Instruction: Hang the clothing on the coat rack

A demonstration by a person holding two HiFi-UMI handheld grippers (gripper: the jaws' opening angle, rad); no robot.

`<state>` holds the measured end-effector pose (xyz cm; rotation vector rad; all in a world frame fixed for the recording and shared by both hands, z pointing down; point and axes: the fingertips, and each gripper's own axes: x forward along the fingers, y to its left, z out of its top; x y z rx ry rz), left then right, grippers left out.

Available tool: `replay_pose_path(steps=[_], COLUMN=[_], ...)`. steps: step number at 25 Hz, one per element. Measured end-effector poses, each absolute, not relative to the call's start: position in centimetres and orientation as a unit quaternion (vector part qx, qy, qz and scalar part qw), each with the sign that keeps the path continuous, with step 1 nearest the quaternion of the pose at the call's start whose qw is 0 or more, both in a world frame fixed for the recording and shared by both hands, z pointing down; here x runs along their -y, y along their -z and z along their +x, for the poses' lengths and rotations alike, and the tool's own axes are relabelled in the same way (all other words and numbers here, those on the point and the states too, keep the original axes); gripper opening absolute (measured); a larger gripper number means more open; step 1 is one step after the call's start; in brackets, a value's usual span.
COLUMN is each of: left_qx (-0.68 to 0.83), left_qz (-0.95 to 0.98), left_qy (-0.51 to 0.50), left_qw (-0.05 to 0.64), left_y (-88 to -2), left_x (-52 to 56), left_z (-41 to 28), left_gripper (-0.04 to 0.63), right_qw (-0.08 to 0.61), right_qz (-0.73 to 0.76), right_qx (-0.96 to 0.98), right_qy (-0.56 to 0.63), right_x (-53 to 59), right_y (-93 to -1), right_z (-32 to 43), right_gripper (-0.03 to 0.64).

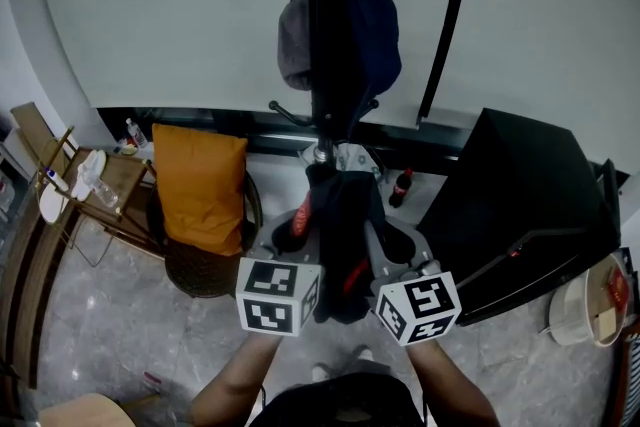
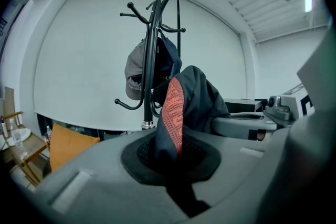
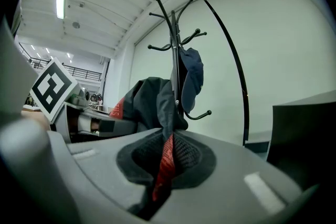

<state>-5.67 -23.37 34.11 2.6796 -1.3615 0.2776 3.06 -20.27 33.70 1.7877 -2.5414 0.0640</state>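
Seen from above, a small wooden side table (image 1: 112, 177) stands at the far left on a grey marble-patterned floor (image 1: 120, 335). Beside it, an orange cushion (image 1: 200, 185) leans upright on a round wicker seat (image 1: 205, 265).

Left of centre, the left hand-held gripper (image 1: 292, 240) reaches forward with its marker cube nearest the person. Its jaws are closed narrowly on a dark garment (image 1: 340, 215). In the left gripper view, that hand-held gripper (image 2: 173, 165) pinches a fold of the garment (image 2: 194, 97), and an orange-red mesh strip runs up from the jaws.

The garment is held up between the two grippers, bunched just in front of the lower pole of the black coat rack (image 1: 325, 35). It is on none of the hooks. Whether it touches the pole cannot be told. A grey and navy cap (image 1: 295, 40) hangs higher on the rack.

Right of centre, the right hand-held gripper (image 1: 385, 250) is also clamped on the garment. In the right gripper view, that hand-held gripper (image 3: 165, 165) has its jaws nearly together on a red-edged fold, and the rest of the garment (image 3: 152, 102) rises toward the rack.

Further right, a dark drink bottle (image 1: 401, 187) stands on the floor near the rack's base. Next come a large black box (image 1: 520, 205) and a white bucket (image 1: 590, 300) at the far right edge.
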Motion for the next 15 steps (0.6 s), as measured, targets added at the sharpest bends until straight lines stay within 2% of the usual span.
replay_pose_path(steps=[15], left_qx=[0.479], left_qz=[0.87], left_qy=[-0.097], left_qw=[0.064], left_y=[-34.7], left_x=[26.9], left_z=[-5.1], left_gripper=[0.026], right_qw=[0.012], right_qz=[0.545], right_qx=[0.838], right_qy=[-0.025], right_x=[24.4], right_y=[-34.3], right_z=[3.3], right_gripper=[0.025])
